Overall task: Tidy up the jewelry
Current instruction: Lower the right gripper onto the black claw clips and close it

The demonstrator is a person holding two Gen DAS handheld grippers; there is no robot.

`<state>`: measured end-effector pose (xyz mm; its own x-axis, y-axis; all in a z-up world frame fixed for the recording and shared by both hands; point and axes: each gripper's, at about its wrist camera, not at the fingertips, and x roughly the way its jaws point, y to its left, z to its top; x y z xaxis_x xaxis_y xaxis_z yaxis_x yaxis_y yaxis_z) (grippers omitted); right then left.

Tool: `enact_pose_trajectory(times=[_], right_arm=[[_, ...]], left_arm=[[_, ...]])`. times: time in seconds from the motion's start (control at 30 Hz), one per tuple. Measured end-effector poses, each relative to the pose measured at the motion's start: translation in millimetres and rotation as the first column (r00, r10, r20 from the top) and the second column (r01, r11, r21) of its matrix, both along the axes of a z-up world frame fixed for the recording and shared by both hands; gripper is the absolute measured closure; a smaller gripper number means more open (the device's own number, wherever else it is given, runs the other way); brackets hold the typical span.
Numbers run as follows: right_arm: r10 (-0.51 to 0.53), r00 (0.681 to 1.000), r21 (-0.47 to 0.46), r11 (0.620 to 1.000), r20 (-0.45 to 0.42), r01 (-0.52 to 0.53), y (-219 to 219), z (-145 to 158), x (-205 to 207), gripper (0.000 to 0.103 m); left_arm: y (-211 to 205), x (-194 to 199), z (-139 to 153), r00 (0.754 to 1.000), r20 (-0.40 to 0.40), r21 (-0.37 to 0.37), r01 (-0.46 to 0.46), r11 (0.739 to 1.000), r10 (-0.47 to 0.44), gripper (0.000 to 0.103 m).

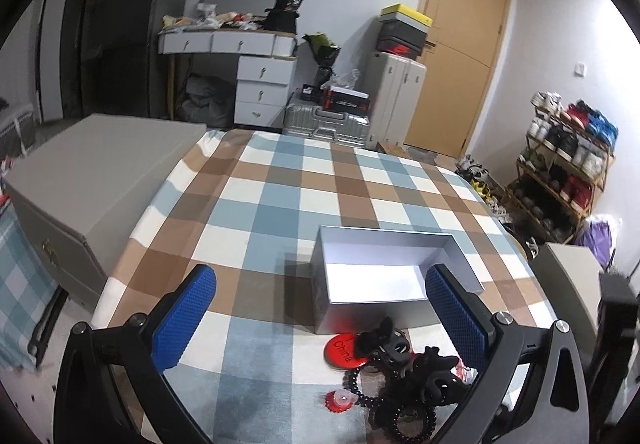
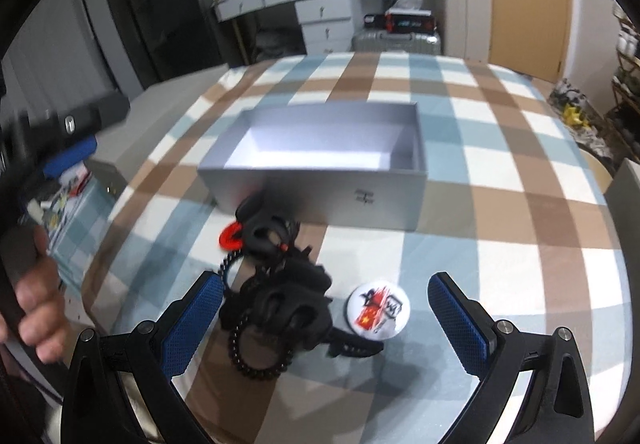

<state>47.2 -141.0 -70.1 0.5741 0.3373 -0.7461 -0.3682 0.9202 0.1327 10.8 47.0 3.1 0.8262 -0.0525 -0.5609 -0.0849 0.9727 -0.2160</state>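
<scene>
An open, empty silver box [image 1: 384,268] [image 2: 320,160] sits on the checked tablecloth. In front of it lies a pile of black hair clips [image 1: 408,360] [image 2: 280,296], black bead bracelets [image 1: 404,418] [image 2: 256,356], a red round badge [image 1: 340,352], a small red piece [image 1: 339,400] [image 2: 230,236] and a white round badge [image 2: 380,308]. My left gripper [image 1: 320,316] is open, above the table just left of the pile. My right gripper [image 2: 326,318] is open, its blue pads either side of the clips and white badge.
A grey case [image 1: 100,180] lies left of the table. A shoe rack [image 1: 560,172] stands at the right, suitcases [image 1: 328,120] and a desk [image 1: 240,44] beyond the far edge. The hand holding the left gripper [image 2: 36,300] shows at the left.
</scene>
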Motion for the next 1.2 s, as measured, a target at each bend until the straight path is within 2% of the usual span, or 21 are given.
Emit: enact_pose_trajectory(times=[0.17,0.23,0.37,0.43,0.47,0.57,0.73,0.93,1.2], right_arm=[[0.017,0.998,-0.022,1.0,-0.058,-0.018,5.9,-12.8,3.4,0.003],[0.024,0.996,-0.027,0.999,-0.083,-0.026,7.4,-16.7,4.3,0.016],[0.05,0.989,-0.031,0.998,-0.138,-0.054,10.8,-24.0,6.5,0.035],[0.072,0.985,-0.011,0.997,-0.157,-0.075,12.0,-25.5,6.7,0.052],[0.083,0.984,-0.005,0.996,-0.16,-0.085,13.2,-25.7,5.9,0.055],[0.077,0.988,-0.043,0.996,-0.136,-0.084,16.3,-24.3,2.4,0.055],[0.07,0.989,-0.02,0.997,-0.131,-0.073,10.8,-19.6,1.0,0.055],[0.019,0.997,0.072,0.997,-0.079,-0.013,-10.4,0.2,-0.1,0.055],[-0.032,0.999,0.194,0.98,-0.02,0.035,-33.6,23.7,-2.0,0.055]], left_arm=[[9.2,2.1,-2.3,0.999,-0.028,-0.04,-0.023,0.999,0.021,0.001],[9.2,2.6,-2.7,0.999,-0.035,-0.039,-0.024,0.999,0.022,0.001],[4.5,2.8,-2.3,1.0,-0.027,-0.003,-0.009,1.0,0.009,0.001],[4.4,3.5,-3.0,1.0,-0.028,-0.003,0.001,1.0,-0.001,0.001],[4.6,4.3,-3.6,1.0,-0.031,-0.003,0.003,1.0,-0.003,0.001],[5.1,6.8,-6.1,0.999,-0.045,-0.003,0.006,1.0,-0.006,0.001],[5.9,11.0,-11.8,0.997,-0.082,-0.001,0.001,1.0,-0.001,0.001],[-0.2,14.1,-20.5,0.991,-0.132,0.014,0.023,1.0,-0.021,0.001],[-21.1,24.0,-36.3,0.97,-0.211,0.006,0.127,0.992,-0.123,0.001]])
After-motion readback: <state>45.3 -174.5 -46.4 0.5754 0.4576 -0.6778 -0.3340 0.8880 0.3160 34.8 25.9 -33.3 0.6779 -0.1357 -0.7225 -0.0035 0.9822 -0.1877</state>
